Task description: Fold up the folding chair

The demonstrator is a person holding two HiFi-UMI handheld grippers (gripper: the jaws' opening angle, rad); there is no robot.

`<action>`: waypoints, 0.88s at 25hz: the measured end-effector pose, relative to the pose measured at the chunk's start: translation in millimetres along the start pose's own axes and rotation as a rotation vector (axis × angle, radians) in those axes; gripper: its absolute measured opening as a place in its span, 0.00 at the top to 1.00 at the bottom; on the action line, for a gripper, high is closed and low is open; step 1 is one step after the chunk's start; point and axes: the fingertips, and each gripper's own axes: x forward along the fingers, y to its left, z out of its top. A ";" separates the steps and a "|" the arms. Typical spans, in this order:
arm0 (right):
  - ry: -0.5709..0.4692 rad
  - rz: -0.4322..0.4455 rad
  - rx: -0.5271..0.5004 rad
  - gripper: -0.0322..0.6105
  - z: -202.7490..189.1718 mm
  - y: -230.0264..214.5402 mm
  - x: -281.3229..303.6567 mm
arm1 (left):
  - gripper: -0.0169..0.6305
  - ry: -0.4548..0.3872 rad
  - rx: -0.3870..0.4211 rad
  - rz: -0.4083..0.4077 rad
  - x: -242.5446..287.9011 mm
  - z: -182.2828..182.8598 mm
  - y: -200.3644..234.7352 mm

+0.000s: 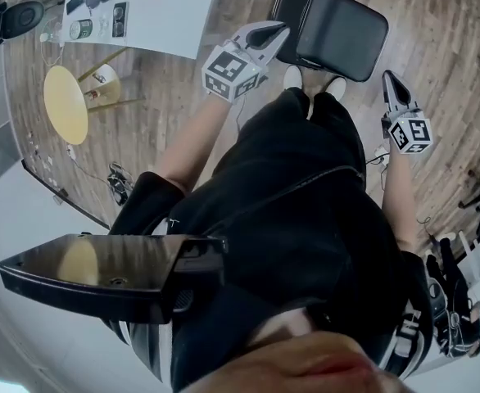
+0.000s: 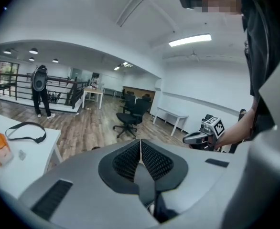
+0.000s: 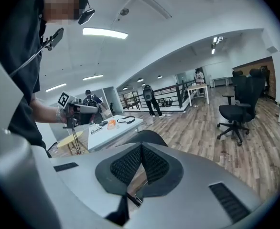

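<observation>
The black folding chair (image 1: 341,29) stands on the wooden floor just beyond the person's white shoes, its padded seat facing up. My left gripper (image 1: 274,32) hovers at the chair's left edge, jaws shut with nothing between them. My right gripper (image 1: 387,79) hangs to the right of the seat, apart from it, also shut and empty. In the left gripper view the ribbed pads (image 2: 152,160) meet, and the right gripper (image 2: 193,138) shows beyond. In the right gripper view the pads (image 3: 130,163) are together; a dark rounded chair part (image 3: 148,136) lies just past them, with the left gripper (image 3: 82,108) further off.
A white table (image 1: 154,23) with small items stands to the left of the chair, and a yellow round stool (image 1: 65,103) beside it. Black office chairs (image 3: 240,104) stand further out on the wooden floor. A person (image 2: 40,88) stands far off by a railing.
</observation>
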 end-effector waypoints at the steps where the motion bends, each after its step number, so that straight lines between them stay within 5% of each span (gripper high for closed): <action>1: 0.029 0.011 0.006 0.93 -15.0 -11.2 4.8 | 0.96 0.031 -0.028 0.025 1.5 -7.6 9.7; 5: 0.165 0.060 0.081 0.93 -84.4 -61.2 26.2 | 0.96 0.137 -0.130 0.139 7.1 -44.6 48.6; 10: 0.350 0.150 0.302 0.93 -176.5 -114.6 54.0 | 0.96 0.281 -0.181 0.236 26.4 -90.4 83.4; 12: 0.380 0.169 0.396 0.93 -207.0 -131.6 60.5 | 0.84 0.349 -0.194 0.232 36.5 -108.5 93.2; 15: 0.371 0.162 0.498 0.93 -241.6 -158.4 75.7 | 0.66 0.386 -0.277 0.211 49.8 -126.0 114.8; 22: 0.248 0.138 0.697 0.77 -321.0 -228.8 114.8 | 0.58 0.418 -0.330 0.195 88.4 -154.3 152.3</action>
